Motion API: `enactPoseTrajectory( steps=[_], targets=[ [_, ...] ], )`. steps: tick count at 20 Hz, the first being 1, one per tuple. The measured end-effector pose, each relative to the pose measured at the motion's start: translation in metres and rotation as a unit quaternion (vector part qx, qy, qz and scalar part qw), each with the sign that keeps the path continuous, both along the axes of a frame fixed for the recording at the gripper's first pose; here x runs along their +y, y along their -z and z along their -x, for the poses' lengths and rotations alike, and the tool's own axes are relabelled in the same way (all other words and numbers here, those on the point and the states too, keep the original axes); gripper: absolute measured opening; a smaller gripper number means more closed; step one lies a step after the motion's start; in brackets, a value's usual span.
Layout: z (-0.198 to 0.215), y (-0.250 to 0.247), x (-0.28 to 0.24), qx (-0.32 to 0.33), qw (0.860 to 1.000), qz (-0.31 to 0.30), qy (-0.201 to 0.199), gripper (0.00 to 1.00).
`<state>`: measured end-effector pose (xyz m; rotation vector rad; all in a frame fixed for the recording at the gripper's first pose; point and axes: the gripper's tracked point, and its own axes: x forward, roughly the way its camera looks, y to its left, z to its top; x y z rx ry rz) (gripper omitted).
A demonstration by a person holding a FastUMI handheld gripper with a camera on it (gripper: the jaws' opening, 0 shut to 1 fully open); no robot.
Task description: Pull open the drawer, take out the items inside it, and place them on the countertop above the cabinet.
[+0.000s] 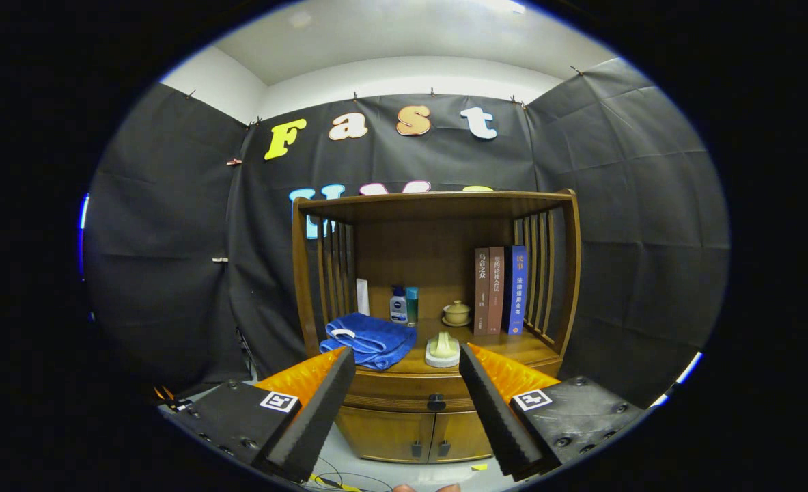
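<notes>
- the gripper (407,396) hangs in front of the cabinet (438,314) with its fingers spread wide and nothing between them; the gap frames the drawer (410,393), which i judge lines it up on the small dark knob (436,402).
- the drawer sits shut, flush with the cabinet front, above two closed lower doors (417,434); what is inside it is hidden.
- on the countertop (513,345), starting at the left, a folded blue towel (369,339) lies at the front edge, slightly overhanging, with a white loop or tag on top that is too small to read.
- behind it a white slip (363,296) leans upright against the slats, and a small bottle with a dark blue label (398,305) stands beside a teal one (412,305); the label writing is too small to make out.
- a pale scrubbing brush (442,350) rests near the front middle, and a lidded cream cup on a saucer (456,313) stands further back.
- three books (500,290) stand upright, propped against the right-hand slats so they stay up; their spines carry chinese titles too blurred to read with confidence.
- with the drawer closed, this fits either a drawer waiting to be pulled or one pushed back in; whether the brush or towel came from it cannot be told.
</notes>
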<state>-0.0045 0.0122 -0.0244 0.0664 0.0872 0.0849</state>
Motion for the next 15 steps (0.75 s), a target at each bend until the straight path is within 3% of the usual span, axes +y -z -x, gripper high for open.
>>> enactPoseTrajectory(
  steps=[15],
  targets=[
    [0.003,0.0053,0.0026,0.003,1.0,0.0,-0.002,0.98]
  ],
)
